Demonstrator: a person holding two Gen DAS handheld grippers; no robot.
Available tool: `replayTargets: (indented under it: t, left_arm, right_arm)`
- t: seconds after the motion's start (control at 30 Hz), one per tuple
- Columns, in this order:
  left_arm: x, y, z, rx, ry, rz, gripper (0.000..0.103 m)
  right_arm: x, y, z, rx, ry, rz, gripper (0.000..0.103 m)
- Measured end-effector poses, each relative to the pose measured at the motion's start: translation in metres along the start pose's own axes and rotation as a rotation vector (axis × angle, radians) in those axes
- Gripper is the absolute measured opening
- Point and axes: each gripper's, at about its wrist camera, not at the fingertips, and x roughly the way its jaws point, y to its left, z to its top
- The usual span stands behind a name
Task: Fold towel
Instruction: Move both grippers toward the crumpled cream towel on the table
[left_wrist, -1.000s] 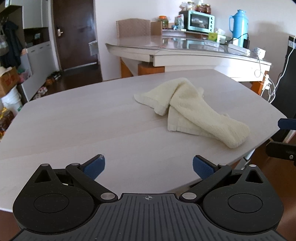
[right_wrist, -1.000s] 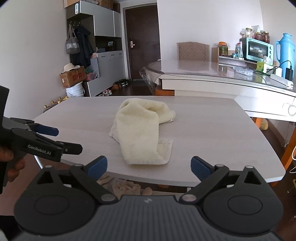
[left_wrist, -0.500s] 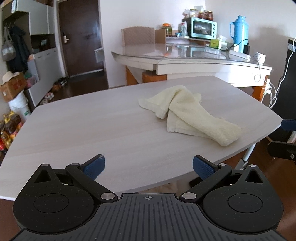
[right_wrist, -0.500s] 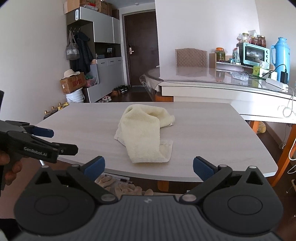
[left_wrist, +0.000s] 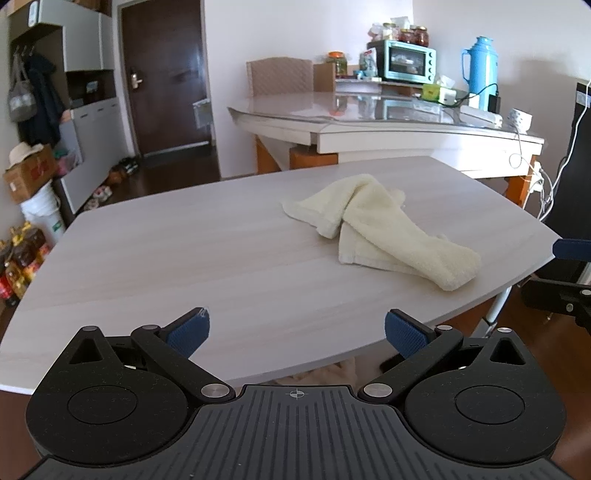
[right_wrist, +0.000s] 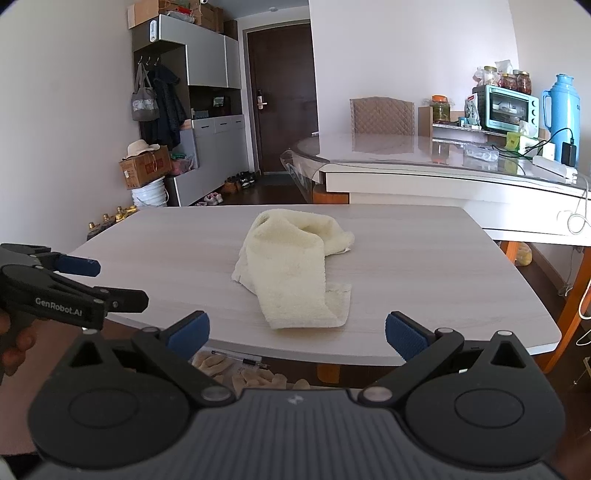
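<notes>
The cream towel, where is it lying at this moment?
The cream towel lies crumpled on the pale wooden table: in the right wrist view ahead near the table's middle, in the left wrist view toward the right, its end near the table's edge.

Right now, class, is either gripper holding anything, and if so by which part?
Nothing is held. The left gripper and right gripper are both open and empty, short of the crumpled towel, which lies untouched on the table.
</notes>
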Motion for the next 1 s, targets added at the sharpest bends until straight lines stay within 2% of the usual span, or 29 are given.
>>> replayTargets:
  t: [1.0]
  left_arm:
    - [0.011, 0.003, 0.0, -0.004, 0.016, 0.005, 0.103]
  right_arm:
    - [0.006, -0.002, -0.006, 0.016, 0.0, 0.004, 0.103]
